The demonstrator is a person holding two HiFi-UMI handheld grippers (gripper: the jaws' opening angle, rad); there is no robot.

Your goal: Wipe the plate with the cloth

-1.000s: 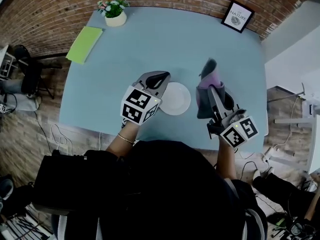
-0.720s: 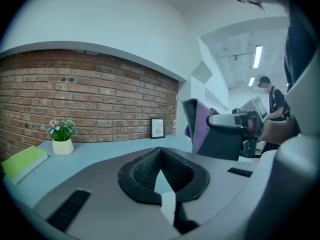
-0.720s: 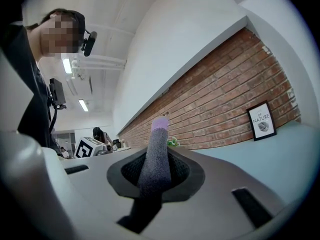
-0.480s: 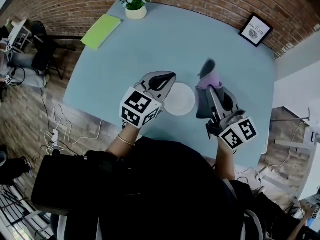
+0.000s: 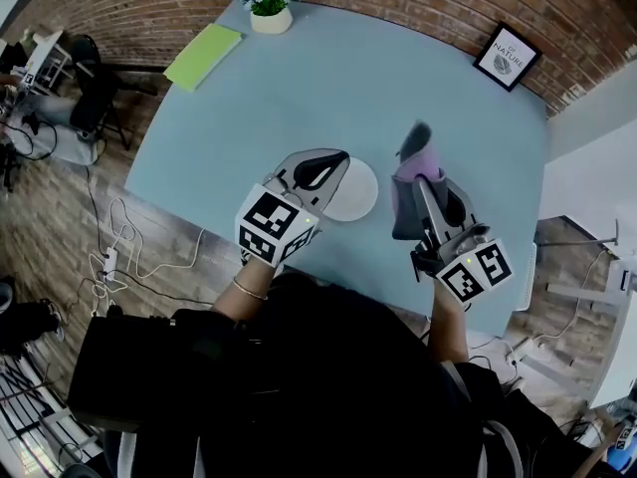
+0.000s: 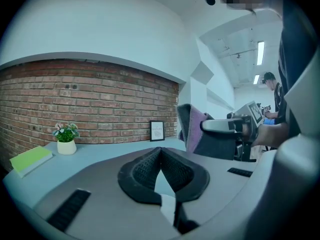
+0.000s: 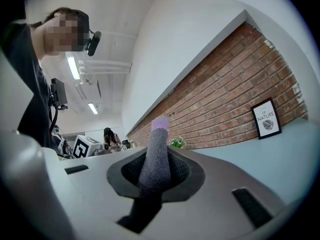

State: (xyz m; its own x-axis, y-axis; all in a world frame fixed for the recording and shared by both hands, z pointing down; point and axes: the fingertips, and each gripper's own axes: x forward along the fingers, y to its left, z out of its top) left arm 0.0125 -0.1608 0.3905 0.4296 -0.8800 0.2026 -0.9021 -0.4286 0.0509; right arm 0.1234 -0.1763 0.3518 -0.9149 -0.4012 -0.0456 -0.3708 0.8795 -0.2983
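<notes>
Edging in from the near left, the left claw (image 5: 336,159) now covers more of the plate's (image 5: 360,192) left rim than a second ago, when its tip only reached the edge. Its jaws are closed, pads meeting with nothing pinched. The pale sliver below them in the left gripper view is probably the plate underneath. The plate looks to lie flat on the blue surface (image 5: 299,78), towards its near edge, between the two claws. The right claw (image 5: 417,177) has kept its place just right of the plate, clamped on the cloth (image 5: 415,149), which stays clear of the plate.

So wiping has not begun. The left claw seems to be settling in to steady the plate, and the cloth has yet to come across and down.

The cloth is a folded grey strip with a lilac inner face. Its long axis stands roughly upright across the claw's tip, with the lilac end pointing up and slightly far and the lower part hanging below.
</notes>
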